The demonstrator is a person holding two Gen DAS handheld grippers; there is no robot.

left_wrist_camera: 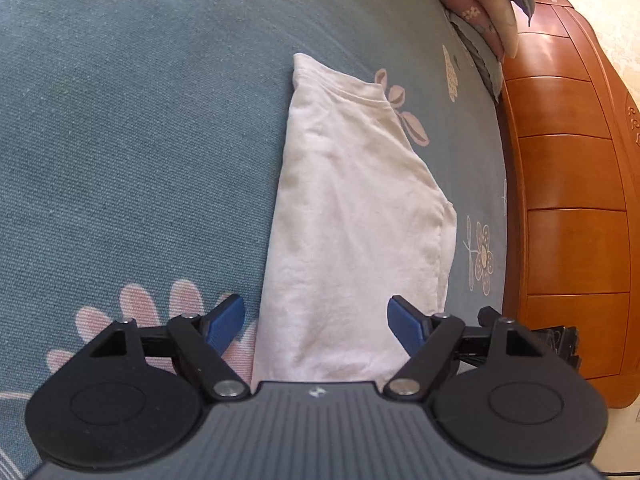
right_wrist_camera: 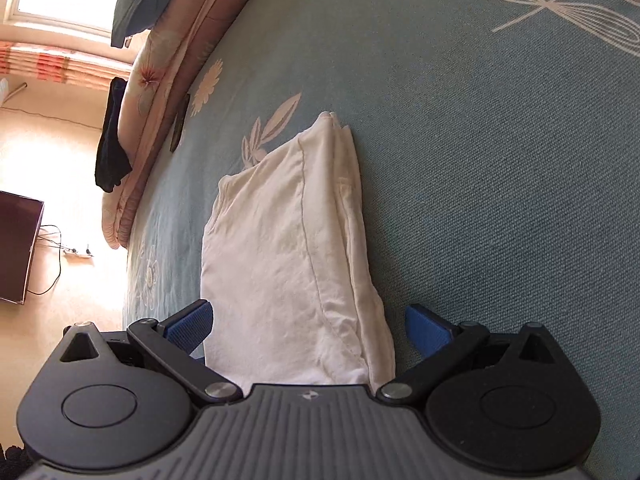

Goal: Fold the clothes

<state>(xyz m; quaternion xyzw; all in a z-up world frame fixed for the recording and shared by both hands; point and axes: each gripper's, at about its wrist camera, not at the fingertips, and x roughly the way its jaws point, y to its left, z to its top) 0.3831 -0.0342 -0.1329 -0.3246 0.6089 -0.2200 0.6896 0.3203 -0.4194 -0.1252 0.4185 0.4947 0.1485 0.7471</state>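
On the bed [left_wrist_camera: 140, 120], in the left wrist view: pale shirt [left_wrist_camera: 352, 208] folded to a long strip, collar end far, near end running under the left gripper [left_wrist_camera: 316, 322]. Fingers [left_wrist_camera: 224, 322] wide apart, clamped on nothing, straddling the strip's near end, one over the floral sheet, the other over cloth near the strip's right edge. Wooden footboard [left_wrist_camera: 572, 200] just beyond the bed edge, quilt [left_wrist_camera: 480, 4] piled at the far corner. Best done here, by judgement: drop lower until both pads bracket the near hem, gather every layer, close only once cloth sits fully between. In the right wrist view: same shirt [right_wrist_camera: 288, 240] seen from its other end, stacked layers showing along the right side. Right gripper [right_wrist_camera: 308, 326] with fingers [right_wrist_camera: 188, 326] spread, empty, straddling the near end, one at each side edge. Worth taking all the stacked layers together, else the thick edge may slip and splay. Likely next: both ends pinched level, one end carried over to the other, edges squared before release.
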